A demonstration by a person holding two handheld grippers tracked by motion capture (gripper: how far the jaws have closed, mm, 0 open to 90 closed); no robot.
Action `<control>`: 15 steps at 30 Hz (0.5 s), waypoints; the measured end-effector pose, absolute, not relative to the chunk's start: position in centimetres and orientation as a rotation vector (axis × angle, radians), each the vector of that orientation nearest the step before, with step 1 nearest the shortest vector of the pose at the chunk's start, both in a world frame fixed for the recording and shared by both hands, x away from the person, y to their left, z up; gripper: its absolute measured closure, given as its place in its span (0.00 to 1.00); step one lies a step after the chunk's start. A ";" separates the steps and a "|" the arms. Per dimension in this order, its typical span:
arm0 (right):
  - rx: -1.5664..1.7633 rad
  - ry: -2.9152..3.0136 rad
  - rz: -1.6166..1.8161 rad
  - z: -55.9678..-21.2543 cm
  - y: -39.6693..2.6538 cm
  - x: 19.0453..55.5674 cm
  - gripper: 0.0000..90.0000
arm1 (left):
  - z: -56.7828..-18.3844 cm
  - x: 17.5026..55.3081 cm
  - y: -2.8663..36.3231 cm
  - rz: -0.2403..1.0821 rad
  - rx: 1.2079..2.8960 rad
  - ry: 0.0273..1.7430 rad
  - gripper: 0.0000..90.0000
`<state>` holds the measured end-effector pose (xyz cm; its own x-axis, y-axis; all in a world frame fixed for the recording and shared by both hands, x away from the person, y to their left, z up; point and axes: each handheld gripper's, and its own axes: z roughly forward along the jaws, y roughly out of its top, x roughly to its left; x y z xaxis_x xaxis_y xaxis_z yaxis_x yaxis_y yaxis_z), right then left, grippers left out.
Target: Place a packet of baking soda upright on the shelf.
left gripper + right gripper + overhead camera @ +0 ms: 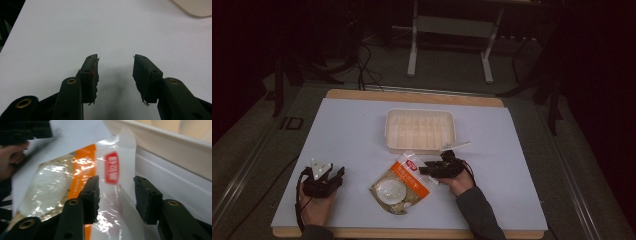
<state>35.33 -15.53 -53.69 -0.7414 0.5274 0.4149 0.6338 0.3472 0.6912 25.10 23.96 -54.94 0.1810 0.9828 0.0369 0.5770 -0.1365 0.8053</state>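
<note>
On the white table (352, 130), a cream tray (420, 130) stands near the middle toward the far edge. Just in front of it, toward the near edge, lies a clear food packet (399, 184) with an orange stripe and a red label. The right gripper (428, 167) points at the packet's top end, its jaws partly open with the packet's film between them, not clearly pinched. Well apart near the front left corner, the left gripper (334, 175) rests with jaws wide and holding nothing.
</note>
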 end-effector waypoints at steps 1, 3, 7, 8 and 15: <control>-1.061 -2.471 -1.358 -53.6 -15.6 35.3 0.64 | -54.9 25.1 24.0 0.787 1.801 1.472 0.61; -1.050 -2.453 -1.356 -53.6 -15.6 35.3 0.66 | -54.9 25.1 23.9 0.789 1.802 1.472 0.61; -1.029 -2.444 -1.337 -53.7 -15.5 35.2 0.66 | -55.0 25.1 23.9 0.789 1.802 1.473 0.61; -1.031 -2.446 -1.336 -53.8 -15.4 35.3 0.66 | -55.0 25.1 23.9 0.789 1.803 1.472 0.61; -1.034 -2.502 -1.251 -54.7 -14.5 35.4 0.58 | -54.9 25.1 23.9 0.790 1.804 1.470 0.61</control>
<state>35.41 -14.53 -54.65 -0.7486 0.5114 0.4219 0.6444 0.4116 0.6445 25.11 23.90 -54.95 0.1811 0.9826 0.0408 0.5764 -0.1397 0.8051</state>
